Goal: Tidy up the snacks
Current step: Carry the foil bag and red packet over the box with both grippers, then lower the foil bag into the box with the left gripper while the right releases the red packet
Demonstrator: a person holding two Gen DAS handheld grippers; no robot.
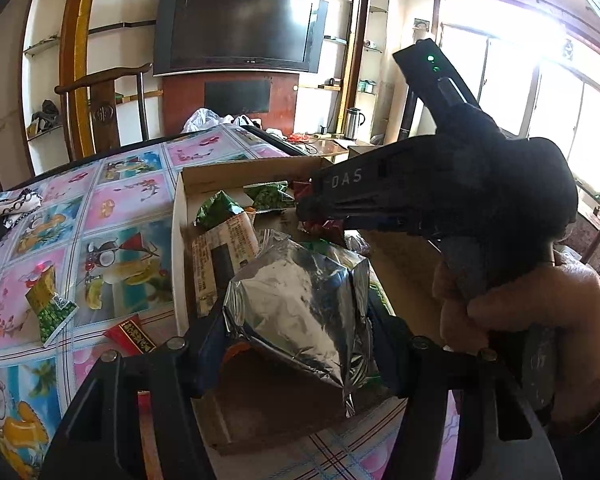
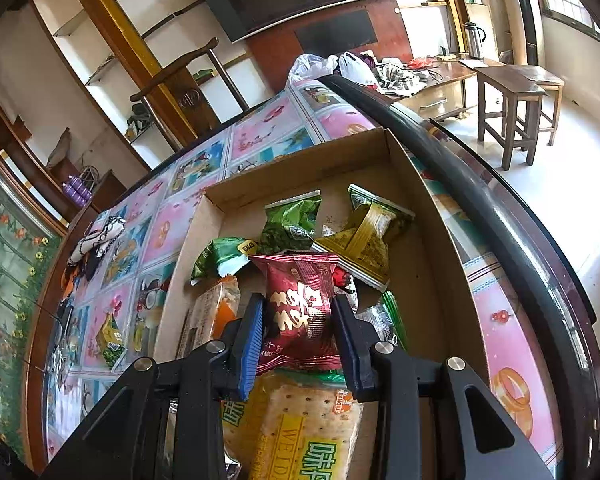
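The right gripper [image 2: 298,334] clamps a red snack packet [image 2: 302,308] between its blue pads, holding it just over the pile inside the cardboard box [image 2: 432,280], probably to drop it among the green and yellow packets already there. The left gripper [image 1: 296,328], jaws about half apart, pinches a silver foil bag [image 1: 300,304] above the near end of the same box. Outside the box, a green-and-yellow packet [image 1: 48,304] lies loose on the patterned tablecloth [image 1: 112,208].

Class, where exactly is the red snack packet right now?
Right wrist view: the red snack packet sits clamped in the right gripper, over the cardboard box.
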